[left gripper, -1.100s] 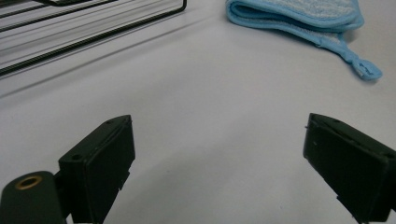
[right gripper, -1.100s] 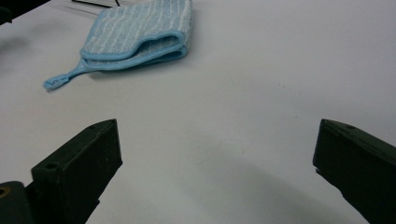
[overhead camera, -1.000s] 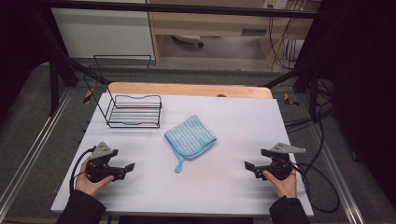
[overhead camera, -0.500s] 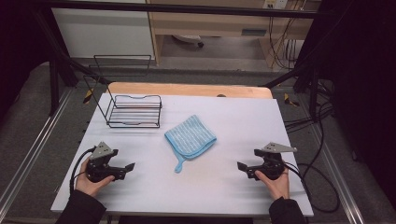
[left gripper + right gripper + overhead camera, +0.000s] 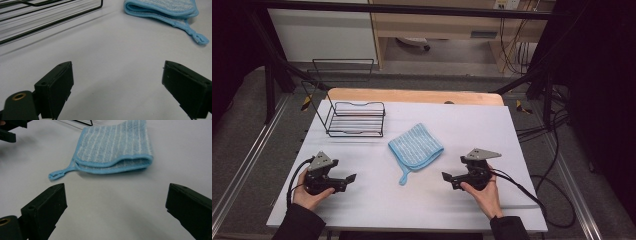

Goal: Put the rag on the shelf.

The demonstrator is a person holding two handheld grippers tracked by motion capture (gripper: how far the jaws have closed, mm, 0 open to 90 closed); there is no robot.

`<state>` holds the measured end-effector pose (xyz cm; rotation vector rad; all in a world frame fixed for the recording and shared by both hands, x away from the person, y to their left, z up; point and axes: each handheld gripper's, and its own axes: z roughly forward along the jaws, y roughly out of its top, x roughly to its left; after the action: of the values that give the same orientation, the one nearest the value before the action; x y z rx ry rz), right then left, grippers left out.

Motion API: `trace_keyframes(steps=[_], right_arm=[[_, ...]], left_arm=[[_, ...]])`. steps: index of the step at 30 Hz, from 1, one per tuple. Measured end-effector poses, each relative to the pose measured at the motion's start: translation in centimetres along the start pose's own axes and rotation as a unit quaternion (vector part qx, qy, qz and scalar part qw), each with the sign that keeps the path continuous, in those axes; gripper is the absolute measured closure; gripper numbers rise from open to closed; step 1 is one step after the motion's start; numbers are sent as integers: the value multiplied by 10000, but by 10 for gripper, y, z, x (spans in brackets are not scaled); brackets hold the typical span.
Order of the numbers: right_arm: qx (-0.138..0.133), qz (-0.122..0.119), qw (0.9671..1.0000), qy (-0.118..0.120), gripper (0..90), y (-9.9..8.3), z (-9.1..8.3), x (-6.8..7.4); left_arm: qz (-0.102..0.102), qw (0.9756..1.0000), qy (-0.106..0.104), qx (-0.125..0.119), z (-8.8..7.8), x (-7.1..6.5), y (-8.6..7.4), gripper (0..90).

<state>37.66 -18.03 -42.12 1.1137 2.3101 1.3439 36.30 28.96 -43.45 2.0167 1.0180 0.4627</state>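
Note:
A folded light-blue striped cloth [image 5: 415, 147] with a hanging loop [image 5: 403, 179] lies mid-table. In the right gripper view the cloth [image 5: 116, 148] lies flat just ahead of the wide-apart jaws, its loop [image 5: 56, 174] pointing left. The left gripper view has the cloth [image 5: 163, 8] at the upper right, well away from its jaws. My left gripper [image 5: 350, 178] rests low at the table's front left, open and empty, pointing right. My right gripper [image 5: 447, 177] is held at the front right, open and empty, pointing left toward the cloth.
A black wire rack [image 5: 354, 118] stands at the table's back left, and its wires [image 5: 37, 17] cross the top left of the left gripper view. The white tabletop [image 5: 422, 200] ends in a wooden strip [image 5: 412, 95] at the back. Cables [image 5: 532, 192] trail off right.
My right gripper has slid left across the table toward the cloth. The left gripper and the cloth have stayed put.

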Motion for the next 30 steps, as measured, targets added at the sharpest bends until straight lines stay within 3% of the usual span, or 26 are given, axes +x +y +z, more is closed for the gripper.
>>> trace_keyframes(steps=[9, 12, 17, 20, 26, 30], right_arm=[[151, -357, 9992, 108, 140, 21, 31, 28], [260, -479, 9982, 230, 241, 33, 51, 41], [391, -585, 9972, 239, 310, 42, 73, 51], [502, -634, 9964, 256, 365, 47, 95, 59], [742, -836, 9937, 89, 413, 45, 124, 70], [763, -957, 9924, -97, 420, 39, 133, 74]], left_arm=[[-41, 10000, 29, 3, -1, 2, -1, 112], [-46, 10000, 28, 12, -1, 2, -1, 113], [-37, 10000, 33, 33, 0, 2, -1, 116], [-33, 10000, 41, 49, 0, 2, -1, 119], [-31, 10000, 44, 62, 0, 2, -2, 123], [-37, 10000, 46, 53, 0, 2, -2, 124]])
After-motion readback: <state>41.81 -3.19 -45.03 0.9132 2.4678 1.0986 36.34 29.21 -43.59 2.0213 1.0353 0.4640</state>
